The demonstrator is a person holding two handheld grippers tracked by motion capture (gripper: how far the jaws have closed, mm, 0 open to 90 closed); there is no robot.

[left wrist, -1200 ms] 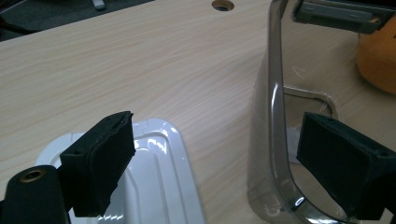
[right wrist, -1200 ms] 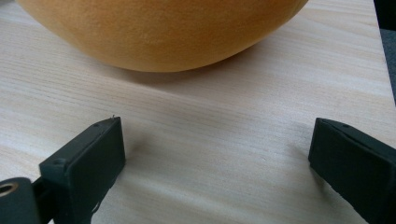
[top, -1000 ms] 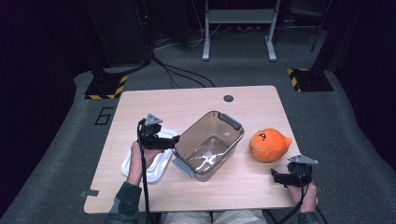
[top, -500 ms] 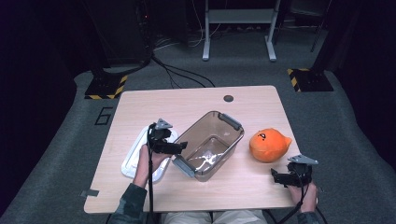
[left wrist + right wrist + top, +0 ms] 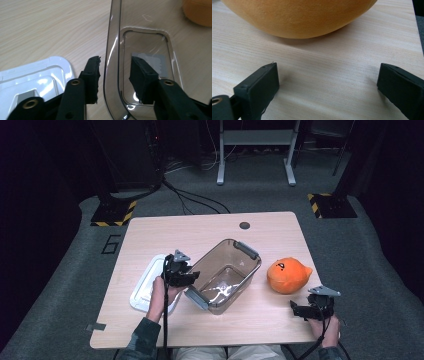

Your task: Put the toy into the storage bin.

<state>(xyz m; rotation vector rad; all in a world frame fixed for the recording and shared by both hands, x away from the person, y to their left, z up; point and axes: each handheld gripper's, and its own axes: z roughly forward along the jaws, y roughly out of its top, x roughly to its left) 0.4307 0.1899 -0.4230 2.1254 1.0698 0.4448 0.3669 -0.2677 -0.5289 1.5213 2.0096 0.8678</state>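
The left claw (image 5: pixel 115 75) straddles the near long wall of the clear bin (image 5: pixel 113 50), one jaw outside, one inside; its jaws have just been closing, yet a gap shows beside the outer pad (I cannot tell whether the inner pad presses). The right claw (image 5: pixel 328 82) is spread wide, apart from the orange plush (image 5: pixel 299 15) ahead of it. The pale wooden counter (image 5: pixel 200 232) stands on grey carpet (image 5: pixel 65 250) in a dim room. Counted: one bin, one white lid (image 5: pixel 145 285) just left of it, one plush, two claws.
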